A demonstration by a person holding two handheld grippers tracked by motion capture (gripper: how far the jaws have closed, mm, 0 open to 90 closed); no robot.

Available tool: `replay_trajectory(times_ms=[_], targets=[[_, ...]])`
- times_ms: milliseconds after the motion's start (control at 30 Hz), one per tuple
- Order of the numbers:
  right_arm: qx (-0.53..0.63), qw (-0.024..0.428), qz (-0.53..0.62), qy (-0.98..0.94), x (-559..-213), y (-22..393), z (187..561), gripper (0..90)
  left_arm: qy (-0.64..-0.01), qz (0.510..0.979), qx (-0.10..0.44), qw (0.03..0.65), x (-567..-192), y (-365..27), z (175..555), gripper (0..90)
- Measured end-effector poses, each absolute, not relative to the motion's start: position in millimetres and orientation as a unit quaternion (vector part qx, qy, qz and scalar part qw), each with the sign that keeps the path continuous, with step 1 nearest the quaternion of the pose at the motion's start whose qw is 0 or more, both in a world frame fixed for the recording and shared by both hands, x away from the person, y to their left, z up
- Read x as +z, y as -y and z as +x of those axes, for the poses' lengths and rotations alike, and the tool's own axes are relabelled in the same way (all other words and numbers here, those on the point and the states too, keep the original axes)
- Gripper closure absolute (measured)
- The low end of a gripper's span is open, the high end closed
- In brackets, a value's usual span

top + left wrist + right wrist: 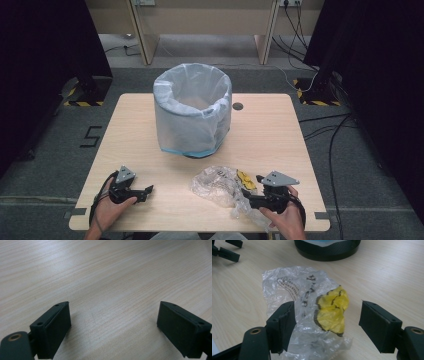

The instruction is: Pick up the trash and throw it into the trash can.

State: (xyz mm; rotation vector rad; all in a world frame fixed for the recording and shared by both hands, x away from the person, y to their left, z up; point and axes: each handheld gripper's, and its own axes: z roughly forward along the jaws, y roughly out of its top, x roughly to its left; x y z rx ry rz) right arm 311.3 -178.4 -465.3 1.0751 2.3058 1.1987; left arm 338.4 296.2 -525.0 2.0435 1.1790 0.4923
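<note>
The crumpled clear wrapper (pixel 312 312) lay on the counter (pixel 150 130) near the lined bin (pixel 192 112), between the spread jaws of the right gripper (pixel 325 322), which probably needed to close on its bunched middle (the left gripper (pixel 112 327) waited open, empty).

Pale wooden table (pixel 280 145) with a dark round hole (pixel 238 106) — cables (pixel 330 135) over grey floor (pixel 60 150).
</note>
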Motion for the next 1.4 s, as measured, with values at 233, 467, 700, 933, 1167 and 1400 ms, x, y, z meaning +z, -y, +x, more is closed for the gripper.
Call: replay_trajectory(times_ms=[233, 467, 700, 933, 1167, 1400], targets=[[0.414, 0.154, 0.381, -0.812, -473.8, 170.7, 315.7, 28.3, -0.457, 0.792, 0.19, 0.357, -524.8, -296.2, 338.4, 10.9], [0.405, 0.138, 0.392, -0.814, -483.3, 172.9, 319.7, 35.4, -0.457, 0.792, 0.19, 0.358, -525.0, -296.2, 338.4, 10.9], [0.413, 0.119, 0.396, -0.811, -488.7, 172.8, 320.4, 50.6, -0.457, 0.791, 0.191, 0.358, -525.1, -296.1, 338.4, 10.9], [0.419, 0.134, 0.387, -0.81, -484.2, 175.3, 318.3, 62.0, -0.457, 0.792, 0.191, 0.357, -524.9, -296.2, 338.3, 10.9], [0.431, 0.145, 0.39, -0.801, -475.6, 180.5, 316.6, 63.2, -0.458, 0.792, 0.191, 0.357, -524.8, -296.1, 338.4, 10.8], [0.443, 0.16, 0.389, -0.792, -460.2, 190.1, 318.2, 63.6, -0.459, 0.791, 0.191, 0.357, -524.9, -295.8, 338.9, 10.5]])
